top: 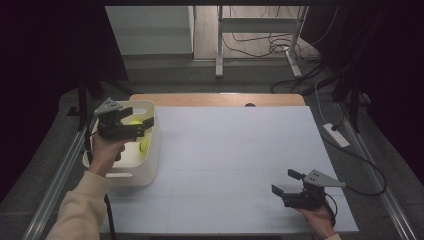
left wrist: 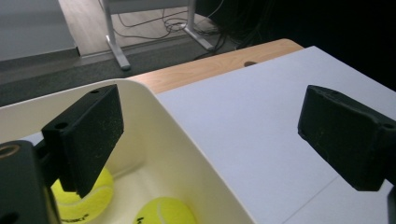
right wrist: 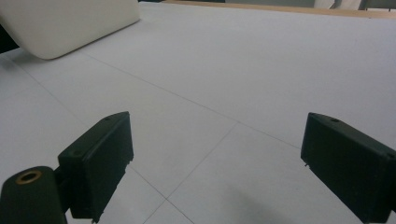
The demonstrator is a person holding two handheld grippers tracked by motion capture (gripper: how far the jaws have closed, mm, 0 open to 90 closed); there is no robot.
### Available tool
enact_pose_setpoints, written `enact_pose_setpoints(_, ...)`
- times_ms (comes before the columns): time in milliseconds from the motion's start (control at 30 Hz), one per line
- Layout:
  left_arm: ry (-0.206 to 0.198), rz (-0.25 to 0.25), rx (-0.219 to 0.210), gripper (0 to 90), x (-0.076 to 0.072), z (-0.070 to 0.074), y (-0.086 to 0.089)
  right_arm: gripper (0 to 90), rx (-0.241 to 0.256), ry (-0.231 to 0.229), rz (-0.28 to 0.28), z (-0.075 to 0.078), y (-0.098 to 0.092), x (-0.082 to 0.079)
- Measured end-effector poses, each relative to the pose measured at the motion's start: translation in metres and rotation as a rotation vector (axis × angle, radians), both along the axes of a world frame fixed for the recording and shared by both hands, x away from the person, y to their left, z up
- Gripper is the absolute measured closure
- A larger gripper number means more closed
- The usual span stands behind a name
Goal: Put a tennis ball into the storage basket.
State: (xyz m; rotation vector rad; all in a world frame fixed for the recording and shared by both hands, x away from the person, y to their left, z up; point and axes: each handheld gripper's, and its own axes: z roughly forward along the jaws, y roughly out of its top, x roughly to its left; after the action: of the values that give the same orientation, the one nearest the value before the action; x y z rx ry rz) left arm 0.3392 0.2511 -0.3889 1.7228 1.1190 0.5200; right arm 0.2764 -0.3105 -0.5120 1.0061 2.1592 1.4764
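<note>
Left tool (top: 134,121) | jaws apart, you are hovering over tennis balls (left wrist: 164,212) in bin (top: 155,145), frame left | risk: jaw catching rim, tipping bin | right tool (top: 285,182) apart, idling.

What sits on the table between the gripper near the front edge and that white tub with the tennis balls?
Nothing: in the high view, only bare white table surface stretches between the right gripper and the tub.

Two yellow felt tennis balls (left wrist: 163,212) cut by the lower edge; one (left wrist: 81,198) partly behind the left gripper's (left wrist: 212,133) jaw.
</note>
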Motion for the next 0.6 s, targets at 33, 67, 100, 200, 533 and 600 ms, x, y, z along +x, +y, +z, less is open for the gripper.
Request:
enact_pose_setpoints(33, 0.001, -0.008, -0.007, 8.0, -0.001, 0.000, -0.002, 9.2, 0.001, -0.001, 0.000, 0.000, 0.000, 0.000)
enact_pose_setpoints(67, 0.001, -0.015, -0.010, 8.1, -0.002, 0.000, -0.003, 9.2, 0.001, -0.001, -0.001, 0.000, 0.000, -0.001)
enact_pose_setpoints(100, 0.001, -0.020, -0.009, 8.1, -0.003, 0.000, -0.005, 9.2, 0.002, -0.002, -0.001, 0.001, 0.000, -0.001)
enact_pose_setpoints(200, -0.006, -0.031, -0.011, 8.2, -0.005, 0.001, -0.008, 9.2, -0.003, -0.005, -0.003, 0.001, 0.000, -0.001)
enact_pose_setpoints(533, -0.010, -0.080, -0.021, 8.8, -0.013, 0.003, -0.020, 9.2, -0.008, -0.005, -0.003, 0.001, 0.001, 0.000)
enact_pose_setpoints(600, -0.010, -0.088, -0.021, 9.0, -0.014, 0.003, -0.023, 9.2, -0.009, -0.005, -0.003, 0.001, 0.001, 0.000)
